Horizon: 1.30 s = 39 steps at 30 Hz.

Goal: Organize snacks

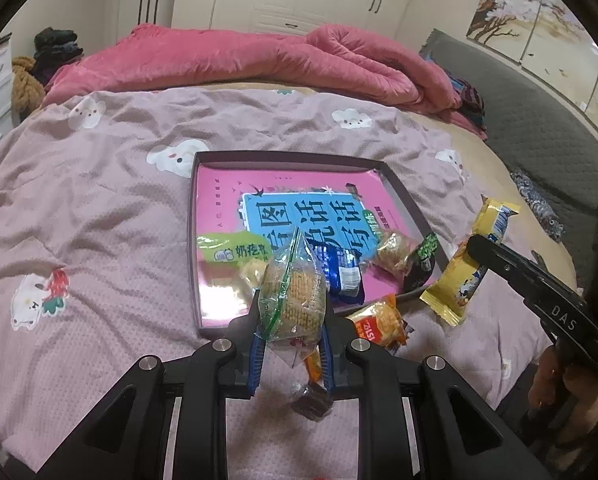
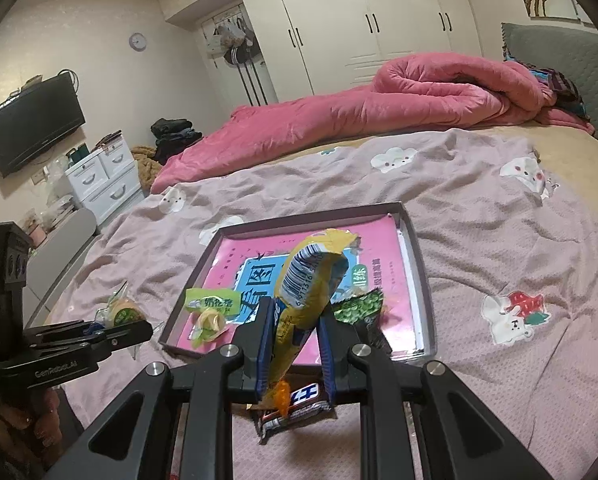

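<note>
Both hands are loaded right now. The left hand-held gripper [image 1: 290,312], low centre of its own view, is clamped on a clear cracker pack [image 1: 293,296] that stands up between the blue pads, held over the near edge of the tray [image 1: 193,216]. The right hand-held gripper [image 2: 295,328] is pinching a yellow bar [image 2: 307,280], barcode end pointing up, also just short of the tray's near rim.

Looks like roughly halfway to me. Already in the tray, all bunched at the near end: a green-label snack [image 1: 235,250], a blue pack [image 1: 345,270], a tan pack [image 1: 395,250] and a dark green pea bag [image 1: 421,260]. The far half shows only the pink book cover it's lined with.

Not yet in, lying on the bed [image 1: 99,200]: an orange pack [image 1: 377,322] right by the tray's near corner, something orange and a small brown pack [image 1: 309,402] under the left gripper, and a dark chocolate bar [image 2: 295,408] under the right one. So two in hand to drop, then three or four more pickups, I'd guess.
</note>
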Tool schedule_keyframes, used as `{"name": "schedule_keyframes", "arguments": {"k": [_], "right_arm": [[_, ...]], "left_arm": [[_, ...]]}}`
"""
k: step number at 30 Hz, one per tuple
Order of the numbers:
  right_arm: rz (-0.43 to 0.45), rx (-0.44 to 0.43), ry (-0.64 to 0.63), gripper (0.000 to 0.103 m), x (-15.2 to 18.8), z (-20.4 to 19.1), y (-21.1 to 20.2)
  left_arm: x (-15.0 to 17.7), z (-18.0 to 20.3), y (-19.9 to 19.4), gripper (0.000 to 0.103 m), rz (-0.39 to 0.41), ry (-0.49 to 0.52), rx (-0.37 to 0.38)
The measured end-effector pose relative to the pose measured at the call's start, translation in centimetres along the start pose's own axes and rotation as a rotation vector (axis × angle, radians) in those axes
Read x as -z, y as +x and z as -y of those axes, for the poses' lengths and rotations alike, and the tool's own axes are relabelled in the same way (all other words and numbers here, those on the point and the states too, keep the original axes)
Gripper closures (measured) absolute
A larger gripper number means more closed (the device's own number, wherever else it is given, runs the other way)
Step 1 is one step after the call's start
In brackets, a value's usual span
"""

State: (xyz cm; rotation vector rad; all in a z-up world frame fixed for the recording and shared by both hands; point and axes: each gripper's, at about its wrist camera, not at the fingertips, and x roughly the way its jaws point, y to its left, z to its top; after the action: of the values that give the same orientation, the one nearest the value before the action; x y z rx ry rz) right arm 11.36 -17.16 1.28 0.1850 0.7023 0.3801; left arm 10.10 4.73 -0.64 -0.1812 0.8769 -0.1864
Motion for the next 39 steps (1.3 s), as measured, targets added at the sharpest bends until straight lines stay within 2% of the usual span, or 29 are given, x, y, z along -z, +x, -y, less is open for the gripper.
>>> {"name": "schedule_keyframes", "arguments": {"k": [12,24,29,39], "right_arm": [[-0.023,0.037,0.011,0.082,-0.2,0.9,1.4],[-0.031,0.080,-0.014,0.082,-0.2,0.6,3.4],[-0.046,0.106,-0.022,0.082,0.0,0.8,4.4],[-0.077,0.135,-0.021,0.082,0.5,1.6,6.0]], "left_arm": [[-1.1,0.3,1.8,0.080,0.003,-0.024,0.019],[-1.4,0.2,4.6,0.080,-0.018,-0.027,-0.011],[-1.4,0.6,5.8,0.080,-0.024,-0.005,-0.023],[-1.3,0.6,7.5,0.080,-0.044,0.008,-0.001]]}}
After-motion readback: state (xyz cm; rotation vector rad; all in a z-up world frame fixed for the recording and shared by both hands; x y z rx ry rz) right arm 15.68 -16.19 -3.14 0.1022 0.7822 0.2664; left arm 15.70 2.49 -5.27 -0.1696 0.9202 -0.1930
